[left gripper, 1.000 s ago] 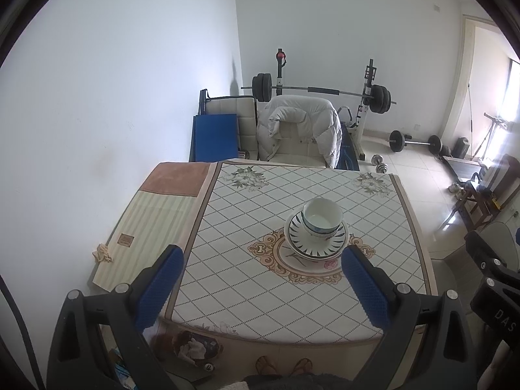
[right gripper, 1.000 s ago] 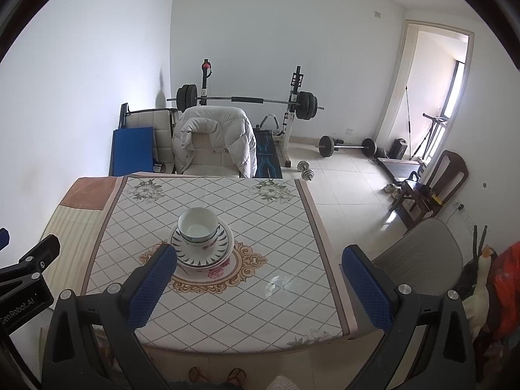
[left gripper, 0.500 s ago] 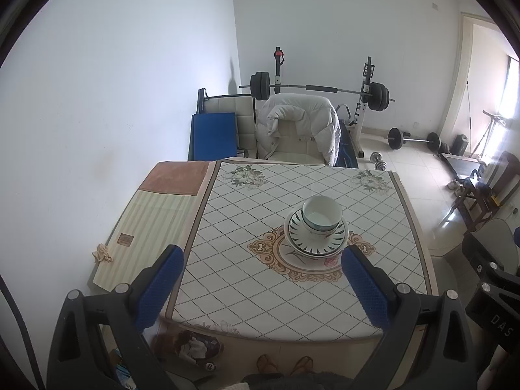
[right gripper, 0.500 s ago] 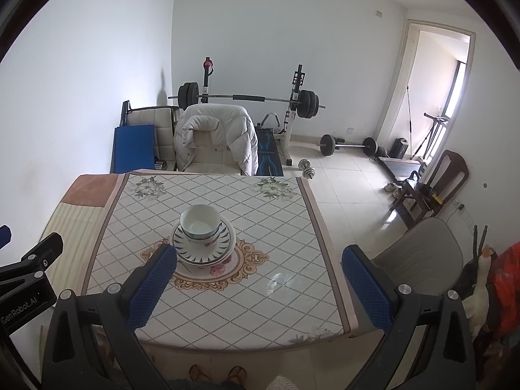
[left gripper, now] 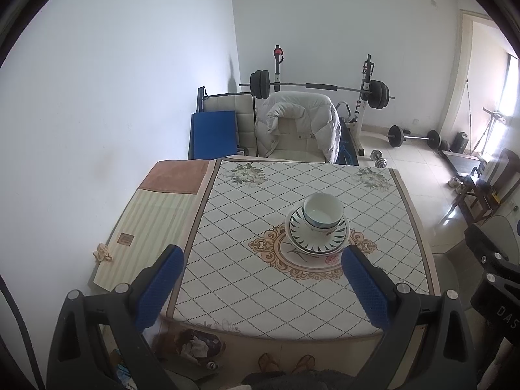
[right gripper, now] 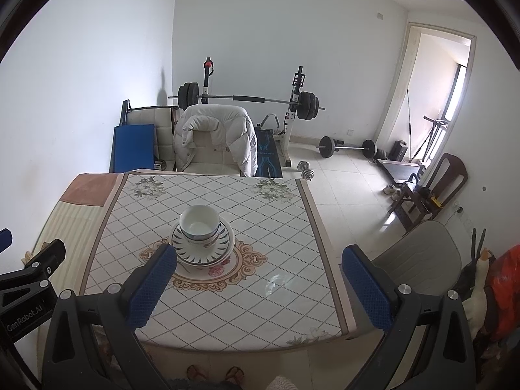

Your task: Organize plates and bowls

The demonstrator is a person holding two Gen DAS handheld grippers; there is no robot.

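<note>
In the left wrist view, the left gripper (left gripper: 261, 287) with its blue ridged pads is hanging above the near edge of the square table (left gripper: 247, 292) covered in a diamond-patterned cloth, its jaws spread wide and grasping nothing. The white ceramic bowls (left gripper: 323, 211), nested one in another, are sitting in the striped-rimmed plates (left gripper: 317, 239) stacked on the cloth's central medallion. That stack is lying ahead and to the right of this tool's midline, just beyond the right pad and well above the table edge in the picture. The other tool's black body (left gripper: 494, 276) is showing at the right margin.

In the right wrist view, the right gripper (right gripper: 260, 287) is likewise gaping and empty. Here the stack of plates (right gripper: 203, 252) and bowls (right gripper: 200, 221) is lying ahead and to the left, its near rim just past the left pad (right gripper: 151, 289). Being round, the stack is offering no long axis to align with. It is sitting between the two tools, and neither appears clearly nearer; either would need to swing inward to straddle it.
</note>
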